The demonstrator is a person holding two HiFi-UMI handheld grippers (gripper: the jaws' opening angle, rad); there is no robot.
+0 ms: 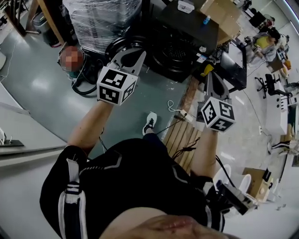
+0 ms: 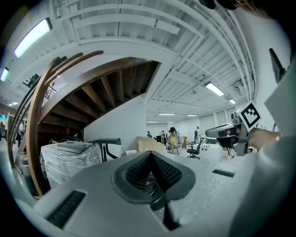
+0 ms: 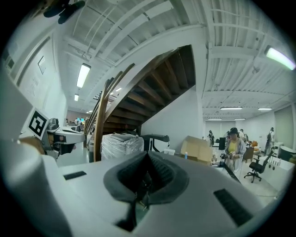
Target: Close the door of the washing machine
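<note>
The black washing machine (image 1: 184, 39) stands ahead of me on the floor, its drum opening facing me. Its round door (image 1: 122, 46) hangs open to the left of the drum. My left gripper (image 1: 132, 55) is shut and empty, its tips just in front of the door ring; I cannot tell whether they touch it. My right gripper (image 1: 210, 77) is also shut and empty, near the machine's right front corner. In the left gripper view the jaws (image 2: 150, 155) are pressed together, and the right gripper (image 2: 236, 132) shows at the right. In the right gripper view the jaws (image 3: 148, 156) are closed too.
A plastic-wrapped pallet load (image 1: 100, 18) stands left of the machine, and a cardboard box (image 1: 224, 11) lies on top at its right. Wooden slats (image 1: 180, 135) and cables (image 1: 175, 109) lie on the floor by my foot. Desks, chairs and people fill the right side.
</note>
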